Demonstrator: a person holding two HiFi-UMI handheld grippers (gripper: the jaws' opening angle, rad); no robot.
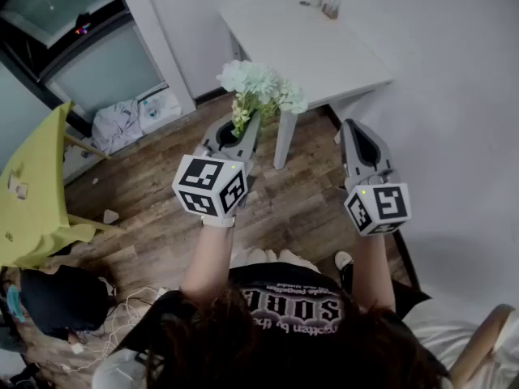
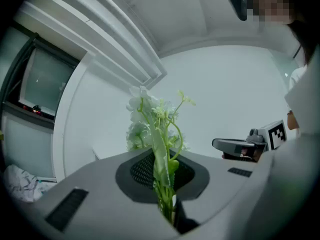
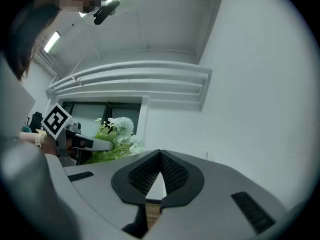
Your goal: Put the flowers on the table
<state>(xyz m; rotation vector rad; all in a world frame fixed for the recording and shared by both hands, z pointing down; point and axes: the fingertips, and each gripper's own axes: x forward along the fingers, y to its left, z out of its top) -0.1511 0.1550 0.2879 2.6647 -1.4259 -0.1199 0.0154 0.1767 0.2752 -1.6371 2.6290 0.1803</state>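
flowers (image 2: 152, 124): stem ends hidden by left gripper (image 2: 162, 160) | table items (image 1: 323, 0): blurred

We note wood-plank floor (image 1: 154, 217); yellow-topped furniture (image 1: 36, 185) at left; crumpled white bags (image 1: 130, 120) below window (image 1: 97, 71); two glasses (image 1: 324, 2) far back; black bundle (image 1: 61, 298) beside pale cables (image 1: 122, 314).

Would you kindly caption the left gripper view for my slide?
Left gripper clamps green-stemmed white flowers against a pale wall; right gripper alongside.

Wood floor (image 1: 300, 209), white walls (image 1: 454, 55), possibly yellow chair (image 1: 36, 185)
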